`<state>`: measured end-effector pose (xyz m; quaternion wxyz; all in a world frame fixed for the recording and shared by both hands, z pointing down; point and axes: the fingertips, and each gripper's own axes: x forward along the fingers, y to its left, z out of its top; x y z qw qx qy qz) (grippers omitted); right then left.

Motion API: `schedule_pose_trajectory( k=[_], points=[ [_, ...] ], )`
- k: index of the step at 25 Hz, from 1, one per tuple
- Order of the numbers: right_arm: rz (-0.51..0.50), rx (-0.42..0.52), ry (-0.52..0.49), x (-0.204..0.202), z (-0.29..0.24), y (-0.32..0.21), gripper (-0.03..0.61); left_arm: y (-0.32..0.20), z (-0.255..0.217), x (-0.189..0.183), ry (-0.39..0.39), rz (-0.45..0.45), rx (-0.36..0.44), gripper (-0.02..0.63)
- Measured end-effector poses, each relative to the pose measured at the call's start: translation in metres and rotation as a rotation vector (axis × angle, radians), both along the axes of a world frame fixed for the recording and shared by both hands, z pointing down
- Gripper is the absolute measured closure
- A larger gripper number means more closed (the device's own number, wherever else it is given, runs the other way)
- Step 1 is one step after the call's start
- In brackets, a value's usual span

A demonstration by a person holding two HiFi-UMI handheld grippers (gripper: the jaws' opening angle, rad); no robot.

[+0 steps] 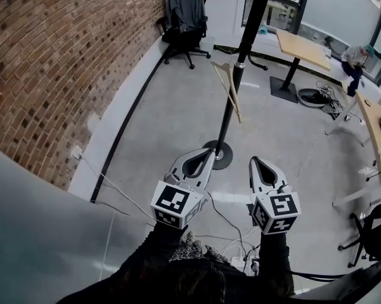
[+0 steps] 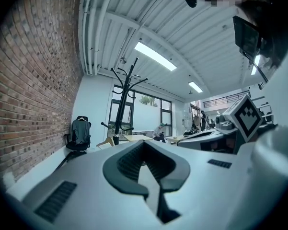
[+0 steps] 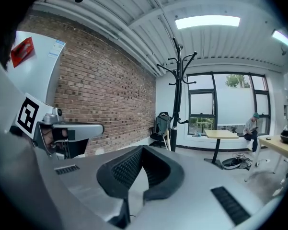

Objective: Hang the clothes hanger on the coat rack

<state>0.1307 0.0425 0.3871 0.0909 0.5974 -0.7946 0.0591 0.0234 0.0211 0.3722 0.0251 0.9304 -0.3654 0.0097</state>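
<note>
A pale wooden hanger (image 1: 229, 86) sits tilted against the pole of the black coat rack (image 1: 251, 25), upper centre of frame.

Illumination: bright and even in all three views, with a cool blue-grey cast.

Sources: ceiling strip lights (image 2: 155, 56), at 12 o'clock in the left gripper view and at 1 o'clock in the right gripper view, both blown out to white. Daylight enters through the windows (image 3: 227, 104) at 3 o'clock in the right gripper view.

Shadows: faint and soft-edged on the floor (image 1: 177, 125), which carries a pale sheen.

Distortion: strong fisheye. The brick wall (image 1: 63, 62) bows at 9 o'clock in the head view. Both gripper views have black vignetted corners.

Focus: the near bodies of the left tongs (image 2: 143, 145) and right tongs (image 3: 141, 148) render soft, while the far room is sharper.
</note>
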Motion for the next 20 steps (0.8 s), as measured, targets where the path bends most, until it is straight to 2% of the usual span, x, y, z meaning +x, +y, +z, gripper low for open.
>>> schedule_pose_trajectory(
  k=[11,20],
  points=[
    [-0.005,-0.001,0.02,0.021,0.002,0.022,0.569,0.024,0.0,0.007,-0.032,-0.053,0.012,0.606],
    [-0.002,-0.011,0.017,0.031,0.002,0.031,0.569,0.031,0.004,0.008,-0.021,-0.065,-0.01,0.606]
  ],
)
